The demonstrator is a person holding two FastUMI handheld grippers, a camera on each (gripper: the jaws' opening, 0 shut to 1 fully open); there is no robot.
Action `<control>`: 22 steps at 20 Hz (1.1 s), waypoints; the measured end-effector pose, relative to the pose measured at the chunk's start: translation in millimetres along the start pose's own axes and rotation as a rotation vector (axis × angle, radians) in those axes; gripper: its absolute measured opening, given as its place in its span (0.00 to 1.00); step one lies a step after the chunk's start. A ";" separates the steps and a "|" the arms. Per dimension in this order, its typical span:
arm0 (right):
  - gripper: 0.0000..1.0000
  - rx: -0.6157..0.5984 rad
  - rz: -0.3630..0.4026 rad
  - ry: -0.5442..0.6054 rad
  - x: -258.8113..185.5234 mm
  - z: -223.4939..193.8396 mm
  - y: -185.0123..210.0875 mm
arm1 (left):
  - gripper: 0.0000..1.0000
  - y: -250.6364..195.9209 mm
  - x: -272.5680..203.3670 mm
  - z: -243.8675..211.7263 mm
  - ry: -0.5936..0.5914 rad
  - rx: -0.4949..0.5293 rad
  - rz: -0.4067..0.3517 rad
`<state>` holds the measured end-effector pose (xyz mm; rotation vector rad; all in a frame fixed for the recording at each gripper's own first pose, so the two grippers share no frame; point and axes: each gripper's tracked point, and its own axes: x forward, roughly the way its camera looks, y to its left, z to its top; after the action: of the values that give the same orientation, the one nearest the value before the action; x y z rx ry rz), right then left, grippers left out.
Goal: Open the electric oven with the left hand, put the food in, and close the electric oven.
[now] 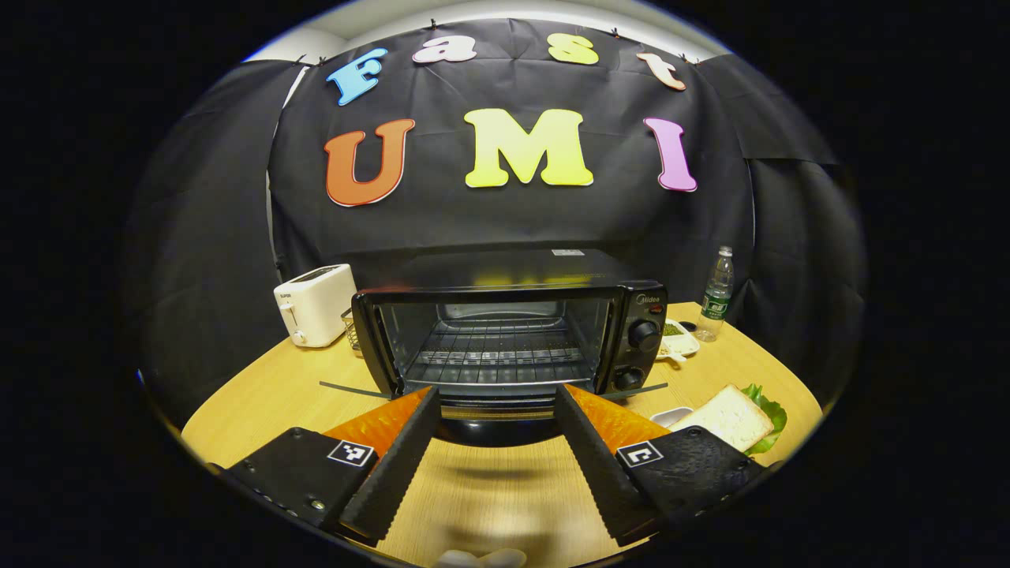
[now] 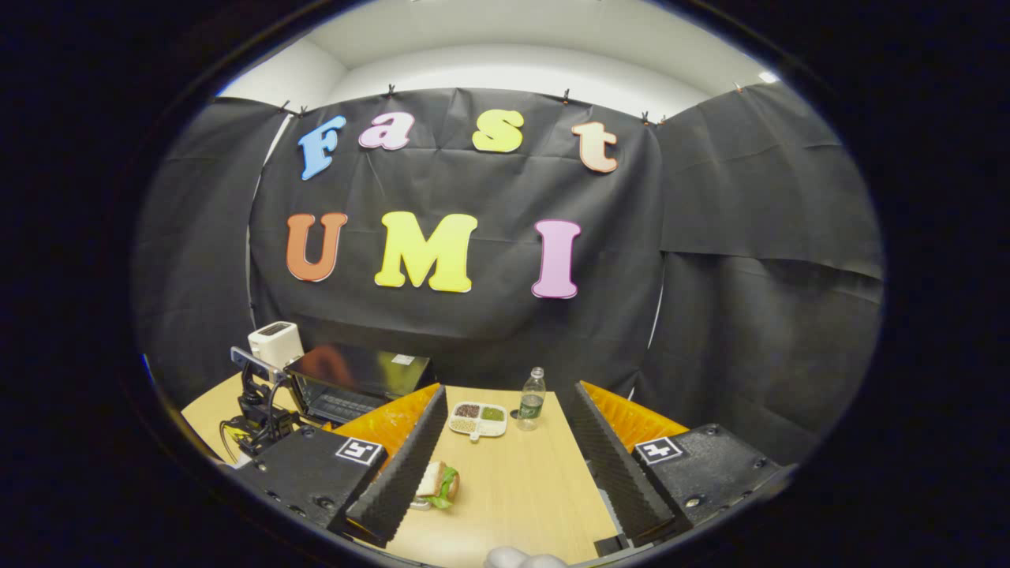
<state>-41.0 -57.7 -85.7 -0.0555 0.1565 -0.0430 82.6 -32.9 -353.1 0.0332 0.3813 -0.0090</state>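
The oven (image 1: 505,339) stands on the table (image 1: 284,394) with its door (image 1: 493,422) dropped open toward the front; the rack (image 1: 497,355) inside is bare. The left gripper (image 1: 497,454) hangs just in front of the lowered door, fingers spread wide and holding nothing. The opening step looks done.

The sandwich (image 2: 436,481), bread over a green leaf, lies on the table to the right of the oven, not yet picked up. In the right gripper view it sits close against the inner face of that gripper's left finger (image 2: 402,465). The right gripper (image 2: 509,481) is also wide and empty.

Risks, as I judge them:
- The sandwich is off-centre between the right fingers. Closing from this position would likely push it sideways or pinch one edge only.
- It is soft and layered. A hard squeeze could crush the bread; a light one could let the leaf slide out during the carry.
- The left gripper sits in the approach path to the oven mouth. If it is not drawn aside, the two grippers may collide.
- The door juts out low at the front; a low carry could strike its edge.
- A dish (image 2: 477,420) and a bottle (image 2: 532,398) stand behind the sandwich, and a wide swing could topple the bottle.
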 end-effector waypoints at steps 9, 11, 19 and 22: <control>0.99 -0.001 0.004 0.029 -10.6 -18.1 3.7 | 0.96 -3.1 -17.0 -49.1 0.082 -0.007 -0.013; 0.99 0.000 0.006 0.032 -12.0 -20.6 4.6 | 0.96 -1.3 -18.6 -62.2 0.110 -0.020 -0.016; 0.99 -0.012 0.016 0.056 -11.0 -33.9 11.8 | 0.96 -0.2 -20.7 -96.8 0.183 -0.044 -0.031; 0.99 -0.011 0.022 0.064 -11.3 -37.2 14.4 | 0.96 0.6 -18.6 -109.8 0.216 -0.034 -0.034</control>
<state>-57.5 -44.7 -121.5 -0.0631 0.2217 -0.0225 24.5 -28.6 -448.0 -0.0059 0.5976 -0.0323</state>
